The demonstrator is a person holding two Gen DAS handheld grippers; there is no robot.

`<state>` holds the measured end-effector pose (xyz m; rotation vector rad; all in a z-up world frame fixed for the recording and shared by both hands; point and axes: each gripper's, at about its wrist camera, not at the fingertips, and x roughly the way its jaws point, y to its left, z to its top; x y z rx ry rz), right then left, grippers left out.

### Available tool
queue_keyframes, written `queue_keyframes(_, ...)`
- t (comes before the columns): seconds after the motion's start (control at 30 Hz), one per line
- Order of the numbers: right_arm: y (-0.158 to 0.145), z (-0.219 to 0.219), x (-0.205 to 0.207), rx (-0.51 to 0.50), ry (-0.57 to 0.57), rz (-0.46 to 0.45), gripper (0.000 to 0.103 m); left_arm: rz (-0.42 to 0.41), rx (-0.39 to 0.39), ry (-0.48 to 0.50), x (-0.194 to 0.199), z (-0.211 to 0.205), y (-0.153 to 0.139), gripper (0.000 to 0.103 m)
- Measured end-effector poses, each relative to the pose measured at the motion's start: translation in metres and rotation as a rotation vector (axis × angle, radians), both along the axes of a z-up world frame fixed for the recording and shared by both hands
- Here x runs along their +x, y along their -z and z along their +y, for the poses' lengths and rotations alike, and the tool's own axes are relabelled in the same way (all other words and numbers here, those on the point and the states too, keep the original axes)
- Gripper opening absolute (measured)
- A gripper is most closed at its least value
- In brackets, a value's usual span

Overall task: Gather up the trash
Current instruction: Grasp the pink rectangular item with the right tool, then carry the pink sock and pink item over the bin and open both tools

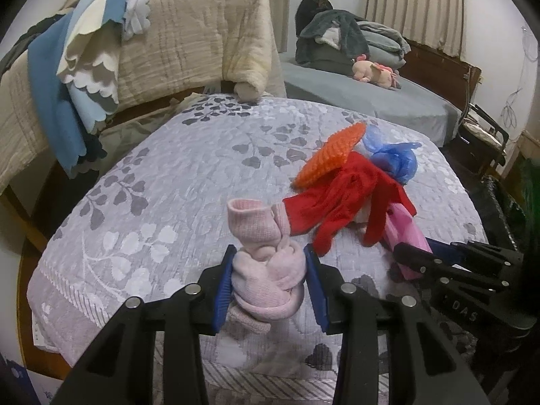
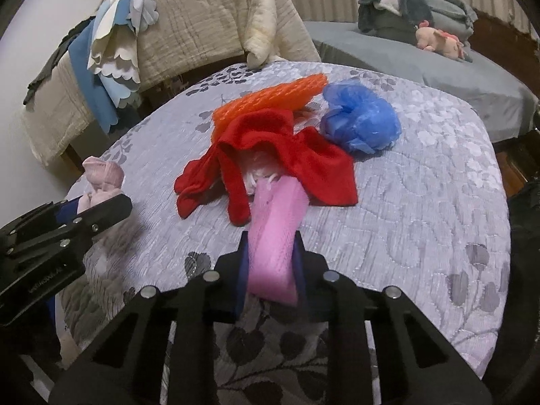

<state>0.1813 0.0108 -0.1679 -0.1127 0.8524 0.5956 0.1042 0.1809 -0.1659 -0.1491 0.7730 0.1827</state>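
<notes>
Both tongs are loaded: the left gripper (image 1: 268, 281) is clamped on a pale pink sock bundle (image 1: 266, 270), the right gripper (image 2: 271, 263) on a pink mesh piece (image 2: 275, 233) whose far end lies under the red cloth (image 2: 266, 162). That cloth, the orange mesh (image 2: 273, 99) and blue bag (image 2: 359, 119) remain on the bedspread (image 2: 422, 185) (no bin in sight), so it looks barely begun.

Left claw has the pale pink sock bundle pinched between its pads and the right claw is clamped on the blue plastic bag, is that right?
Not quite. The left claw does pinch the pale pink sock bundle, but the right claw is clamped on the pink mesh piece, as the right wrist view shows. The blue plastic bag lies untouched farther back on the quilt.
</notes>
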Motion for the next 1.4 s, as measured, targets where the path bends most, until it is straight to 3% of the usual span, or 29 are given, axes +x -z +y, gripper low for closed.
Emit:
queue_keyframes(0.67,-0.067,-0.065,-0.012,0.071,0.079,-0.11,0.022,-0.072,-0.001,0.109,0.011,-0.056,-0.039,0.04)
queue_keyframes(1.03,-0.103,-0.125,-0.017,0.097,0.19,-0.19,0.022,-0.145,-0.02,0.204,0.02,-0.105,-0.072,0.04)
queue_keyframes(1.4,-0.118,-0.19,-0.03,0.087,0.317,-0.235,0.022,-0.202,-0.035,0.331,0.03,-0.167,-0.098,0.04)
